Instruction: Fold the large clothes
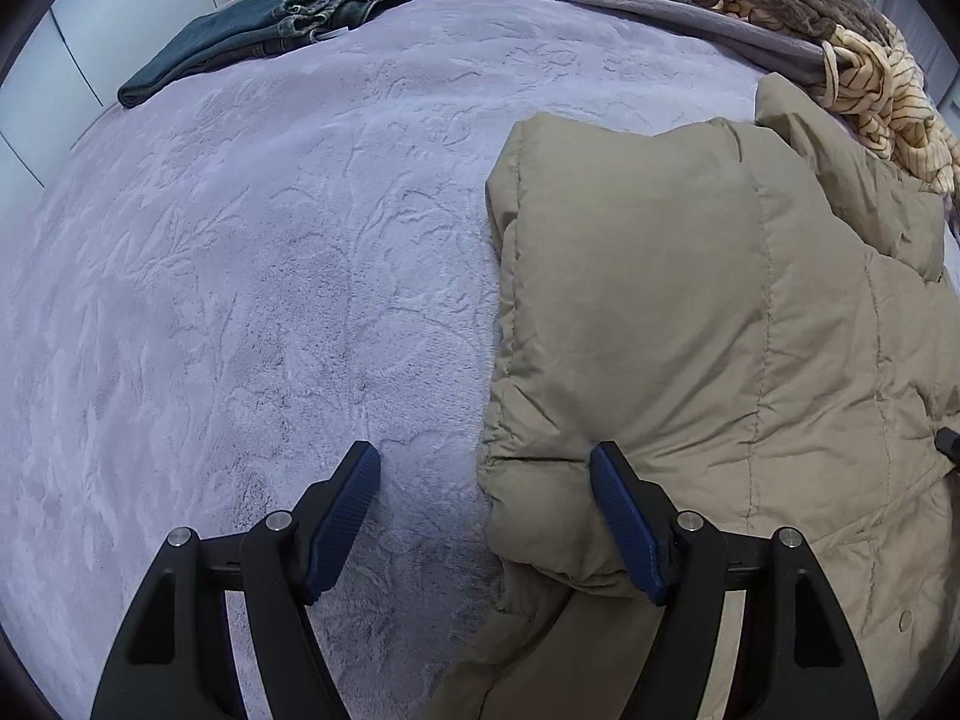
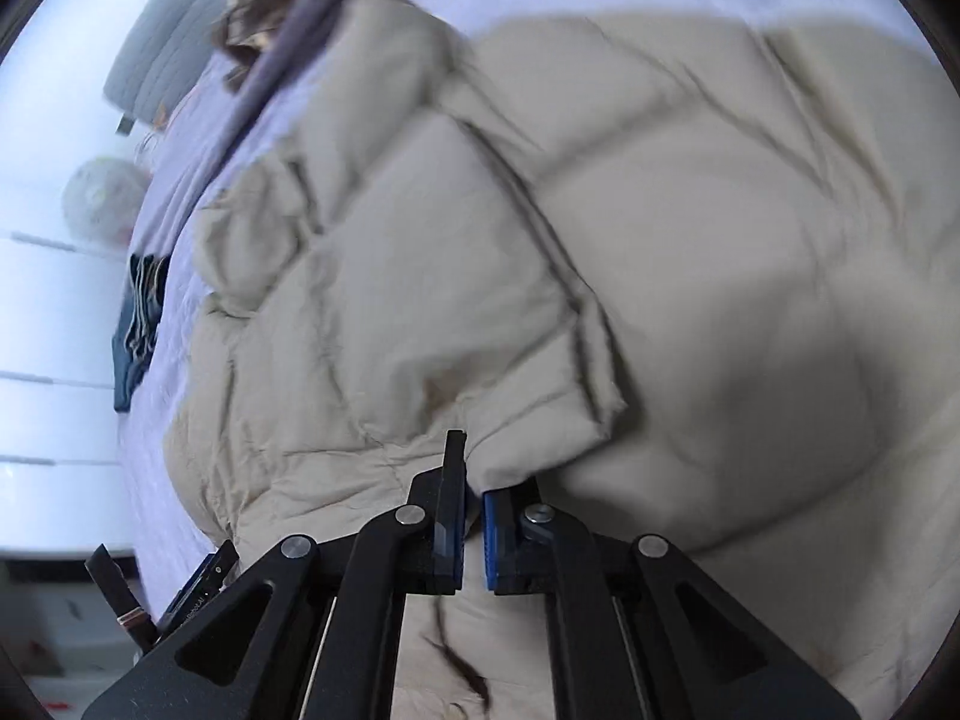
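A puffy beige quilted jacket [image 1: 690,312] lies on a lilac embossed bedspread [image 1: 240,300]. In the left wrist view my left gripper [image 1: 486,468] is open and straddles the jacket's left edge. Its right finger [image 1: 624,516] rests over the padded fabric and its left finger [image 1: 342,510] is over bare bedspread; the pads do not press on the cloth. In the blurred right wrist view the jacket [image 2: 600,210] fills the frame. My right gripper [image 2: 477,471] is shut on a fold of its edge, and the cloth hides the tip of one finger.
Folded dark jeans [image 1: 258,42] lie at the far left of the bed. A crumpled brown and cream striped garment [image 1: 852,60] sits at the far right behind the jacket. A grey quilted pillow [image 2: 162,60] and white cupboard fronts [image 2: 48,312] border the bed.
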Tool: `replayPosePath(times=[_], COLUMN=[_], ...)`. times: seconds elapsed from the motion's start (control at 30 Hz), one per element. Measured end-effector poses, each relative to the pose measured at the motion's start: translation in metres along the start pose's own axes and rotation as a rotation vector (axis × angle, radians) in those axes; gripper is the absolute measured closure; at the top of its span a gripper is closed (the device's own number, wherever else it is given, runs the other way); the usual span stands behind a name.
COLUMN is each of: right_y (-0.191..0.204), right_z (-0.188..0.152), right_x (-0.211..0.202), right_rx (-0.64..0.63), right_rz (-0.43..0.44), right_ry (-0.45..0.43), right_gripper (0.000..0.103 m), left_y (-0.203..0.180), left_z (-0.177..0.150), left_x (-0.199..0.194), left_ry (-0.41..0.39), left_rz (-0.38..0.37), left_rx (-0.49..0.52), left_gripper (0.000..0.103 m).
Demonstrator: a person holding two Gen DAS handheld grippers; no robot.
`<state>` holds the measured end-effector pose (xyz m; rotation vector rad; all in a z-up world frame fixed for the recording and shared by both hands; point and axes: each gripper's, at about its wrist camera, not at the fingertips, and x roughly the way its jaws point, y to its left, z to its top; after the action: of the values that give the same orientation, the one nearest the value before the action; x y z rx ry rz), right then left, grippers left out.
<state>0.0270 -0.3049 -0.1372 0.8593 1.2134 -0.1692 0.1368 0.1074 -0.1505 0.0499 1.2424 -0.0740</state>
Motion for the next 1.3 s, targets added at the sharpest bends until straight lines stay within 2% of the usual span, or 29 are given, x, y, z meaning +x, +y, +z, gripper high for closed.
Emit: replayPosePath(times=[0.07,0.23,0.33,0.4,0.43,0.53,0.63,0.73,0.83,0.9,0.97,1.03,1.07,1.1,1.17,1.3], right_y=[-0.003,0.006,0.003,0.001,-0.001,-0.016,-0.038,-0.058,-0.063,-0.064,-0.064,-0.062,-0.063,-0.063,-0.066,-0.076], right_z=[-0.006,-0.008,-0.006,-0.005,-0.005,-0.005,-0.007,-0.010,-0.015,-0.022,-0.030,-0.039,-0.044,-0.049,-0.057,-0.073], right_x=[-0.002,-0.008,-0.008,-0.009,-0.012,-0.023,-0.042,-0.056,-0.069,-0.079,-0.089,-0.098,-0.103,-0.106,-0.114,-0.129], right_rx=[-0.008,-0.114,-0.098,-0.097,-0.090,-0.051,0.038,0.127,0.130,0.121,0.117,0.110,0.110,0.112,0.119,0.136], right_rz=[0.001,-0.044,-0.033,-0.025,-0.018,-0.017,-0.027,-0.025,-0.022,-0.018,-0.015,-0.012,-0.007,0.000,0.012,0.035], right_ry=[0.000,0.011,0.021,0.024,0.025,0.010,-0.019,-0.015,0.001,0.005,0.005,0.008,0.010,0.012,0.012,0.003], right_gripper=[0.098,0.098,0.098,0.098,0.097,0.090,0.084,0.082,0.080,0.062,0.052,0.050,0.048,0.046,0.041,0.033], left_y=[-0.002,-0.004,-0.018,-0.025,-0.026,-0.031,-0.033,-0.031,-0.031,-0.033,-0.037,-0.045,-0.049,-0.054,-0.062,-0.079], left_z=[0.009,0.041,0.051,0.046,0.042,0.040,0.042,0.043,0.038,0.030,0.020,0.008,0.002,-0.004,-0.017,-0.036], left_x=[-0.011,-0.029,-0.007,0.011,0.018,0.021,0.016,-0.001,-0.025,-0.044,-0.062,-0.079,-0.086,-0.093,-0.110,-0.131], left_ry=[-0.016,-0.106,-0.074,-0.040,-0.023,-0.036,-0.034,-0.038,-0.057,-0.064,-0.064,-0.070,-0.071,-0.070,-0.092,-0.089], left_rz=[-0.001,-0.032,-0.002,0.029,0.032,0.054,0.071,0.079,0.053,0.030,-0.001,-0.009,-0.012,-0.014,-0.015,-0.038], left_rx=[-0.008,-0.029,0.010,0.037,0.041,0.064,0.075,0.073,0.098,0.107,0.117,0.139,0.147,0.154,0.148,0.158], left_gripper=[0.050,0.050,0.050,0.050,0.050,0.050,0.050,0.050,0.050,0.050,0.050,0.049,0.048,0.031,0.010,0.010])
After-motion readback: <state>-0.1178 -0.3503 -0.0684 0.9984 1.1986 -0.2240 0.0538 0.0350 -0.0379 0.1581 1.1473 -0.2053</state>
